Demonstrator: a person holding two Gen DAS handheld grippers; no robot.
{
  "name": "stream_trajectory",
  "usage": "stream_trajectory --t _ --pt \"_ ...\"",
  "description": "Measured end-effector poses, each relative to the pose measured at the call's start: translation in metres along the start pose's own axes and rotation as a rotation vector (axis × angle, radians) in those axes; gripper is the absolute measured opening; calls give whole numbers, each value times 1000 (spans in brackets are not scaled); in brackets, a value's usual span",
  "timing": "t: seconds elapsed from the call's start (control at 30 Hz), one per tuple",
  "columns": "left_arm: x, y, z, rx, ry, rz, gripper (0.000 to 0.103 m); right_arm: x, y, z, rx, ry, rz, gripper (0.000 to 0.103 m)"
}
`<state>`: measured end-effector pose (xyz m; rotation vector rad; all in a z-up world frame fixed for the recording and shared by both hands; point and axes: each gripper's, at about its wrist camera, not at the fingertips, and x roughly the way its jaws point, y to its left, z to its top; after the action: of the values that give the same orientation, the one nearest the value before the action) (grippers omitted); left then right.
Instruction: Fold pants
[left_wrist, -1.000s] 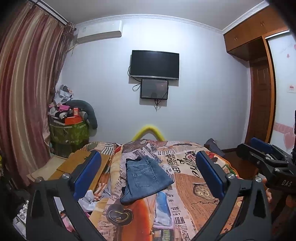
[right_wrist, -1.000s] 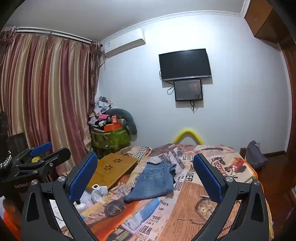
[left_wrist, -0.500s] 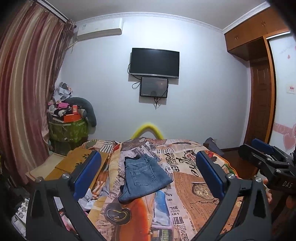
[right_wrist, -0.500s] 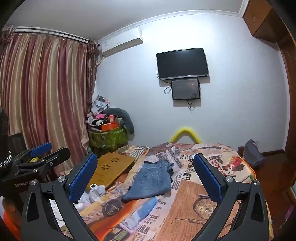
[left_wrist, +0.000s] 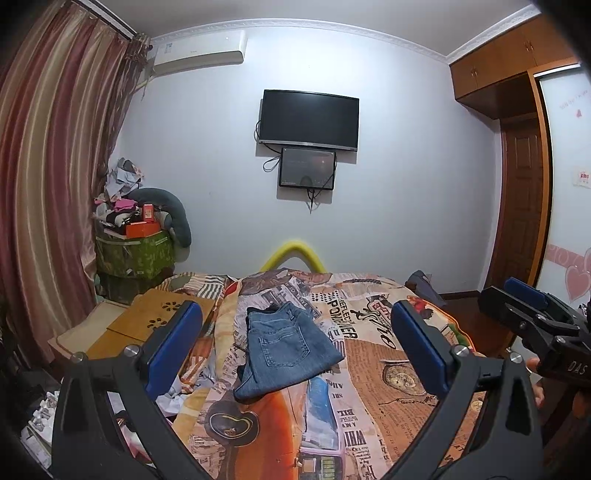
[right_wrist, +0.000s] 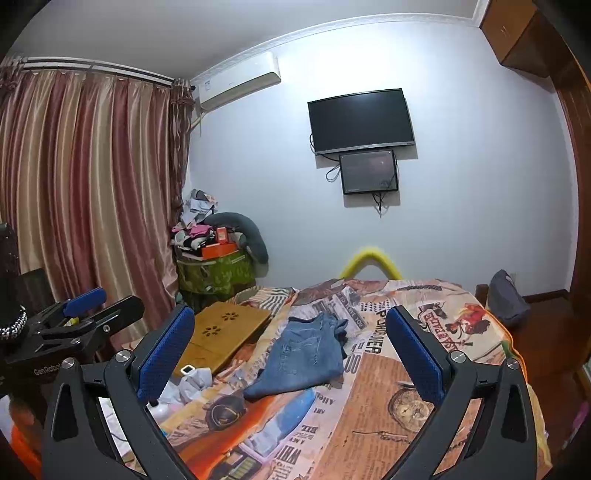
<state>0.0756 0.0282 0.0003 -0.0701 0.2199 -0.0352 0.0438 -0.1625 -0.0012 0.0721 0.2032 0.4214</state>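
Folded blue jeans (left_wrist: 288, 349) (right_wrist: 306, 354) lie in a compact bundle on the patterned bedspread (left_wrist: 373, 369) (right_wrist: 388, 398), back pocket up. My left gripper (left_wrist: 295, 354) is open, held back from the bed and above it, with nothing between its blue pads. My right gripper (right_wrist: 291, 358) is open too and empty, equally far from the jeans. Each gripper also shows at the edge of the other's view: the right gripper (left_wrist: 532, 314) at the right of the left wrist view, the left gripper (right_wrist: 81, 314) at the left of the right wrist view.
A wooden lap table (left_wrist: 155, 321) (right_wrist: 225, 328) lies at the bed's left edge with crumpled paper (right_wrist: 192, 384) beside it. A green box piled with clothes (left_wrist: 136, 251) stands by the curtain (left_wrist: 48, 184). A dark bag (right_wrist: 508, 299) sits at the bed's far right.
Both views have drifted slightly; the jeans sit a little more to the left in frame. Both grippers stay open and empty, and the jeans have not moved on the bed.
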Motion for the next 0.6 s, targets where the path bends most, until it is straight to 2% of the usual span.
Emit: stream_trajectory --t 0.6 --pt "6 0 1 5 16 -17 103 0 1 0 0 0 -2 103"
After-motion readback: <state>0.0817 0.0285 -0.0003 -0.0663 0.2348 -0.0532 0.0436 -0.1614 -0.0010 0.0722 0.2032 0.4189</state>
